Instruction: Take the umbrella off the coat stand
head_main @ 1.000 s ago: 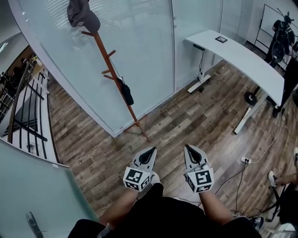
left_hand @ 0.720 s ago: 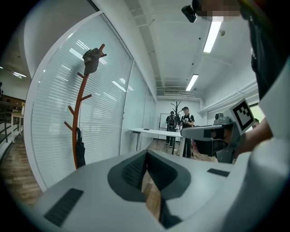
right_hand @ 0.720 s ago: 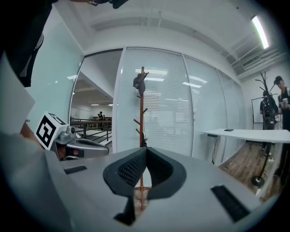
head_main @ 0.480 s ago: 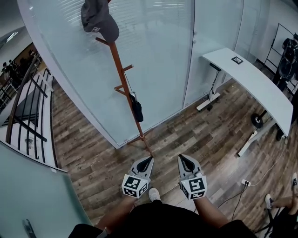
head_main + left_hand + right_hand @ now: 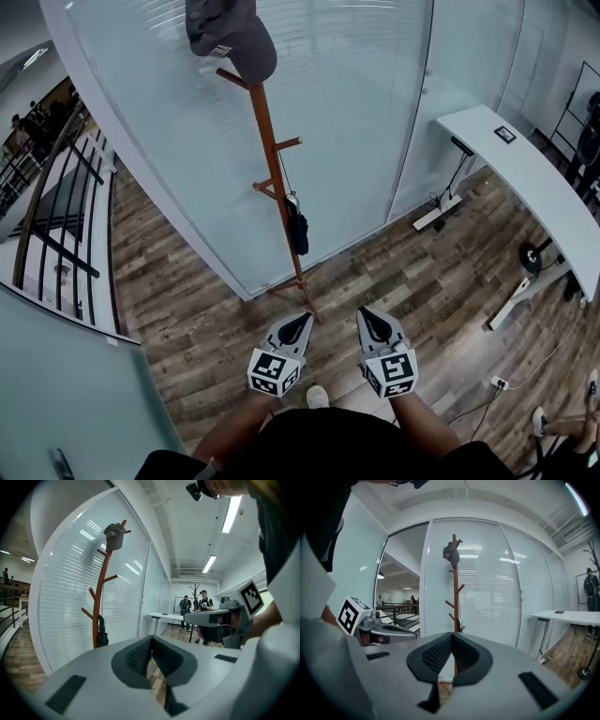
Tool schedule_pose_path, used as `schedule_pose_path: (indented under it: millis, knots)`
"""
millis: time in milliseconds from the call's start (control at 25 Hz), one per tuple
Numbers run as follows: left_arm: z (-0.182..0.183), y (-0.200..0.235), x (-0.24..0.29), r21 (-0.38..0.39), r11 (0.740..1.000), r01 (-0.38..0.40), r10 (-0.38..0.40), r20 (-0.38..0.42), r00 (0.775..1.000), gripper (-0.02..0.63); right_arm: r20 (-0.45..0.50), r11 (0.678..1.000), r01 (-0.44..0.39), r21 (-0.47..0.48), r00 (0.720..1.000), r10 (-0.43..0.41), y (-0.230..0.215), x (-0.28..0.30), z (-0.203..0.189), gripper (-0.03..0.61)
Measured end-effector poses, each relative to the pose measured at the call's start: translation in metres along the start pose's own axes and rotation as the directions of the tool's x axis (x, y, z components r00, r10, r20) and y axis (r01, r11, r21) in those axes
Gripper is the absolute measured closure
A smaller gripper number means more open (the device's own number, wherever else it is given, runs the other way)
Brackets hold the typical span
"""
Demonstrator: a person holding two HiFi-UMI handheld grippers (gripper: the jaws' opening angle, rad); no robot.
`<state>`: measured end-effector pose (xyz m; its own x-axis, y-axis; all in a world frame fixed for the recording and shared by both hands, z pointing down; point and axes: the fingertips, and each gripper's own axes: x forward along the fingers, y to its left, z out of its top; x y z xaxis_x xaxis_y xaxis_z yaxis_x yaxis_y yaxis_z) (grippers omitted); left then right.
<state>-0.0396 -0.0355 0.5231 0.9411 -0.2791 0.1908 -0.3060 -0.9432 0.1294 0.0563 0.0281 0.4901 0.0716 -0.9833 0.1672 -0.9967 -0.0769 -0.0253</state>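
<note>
Wooden floor [image 5: 403, 272] is spreading in front of a frosted glass wall [image 5: 347, 112], and a brown coat stand [image 5: 263, 127] is standing just beside this wall. A dark cap [image 5: 230, 36] is sitting on top of the stand, and the small black umbrella [image 5: 297, 228] is hanging folded from a lower peg, close against the pole. A white desk [image 5: 525, 178] is standing well apart at the right. The left gripper [image 5: 302, 319] and the right gripper [image 5: 367, 314] are pointing side by side toward the foot of the stand, not touching it. Both are having their jaws pressed together, with nothing between them.
</note>
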Motion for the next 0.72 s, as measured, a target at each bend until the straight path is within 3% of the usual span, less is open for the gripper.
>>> schedule_pose_path:
  millis: [280, 720]
  knots:
    - [0.014, 0.03, 0.003, 0.019, 1.0, -0.008, 0.007, 0.032, 0.999, 0.6, 0.009, 0.999, -0.025, -0.043, 1.0, 0.025, 0.012, 0.034, 0.016, 0.572]
    - [0.002, 0.053, 0.006, -0.009, 0.997, -0.071, 0.071, 0.009, 0.997, 0.6, -0.043, 0.996, -0.076, -0.047, 0.996, 0.074, 0.008, 0.069, 0.002, 0.572]
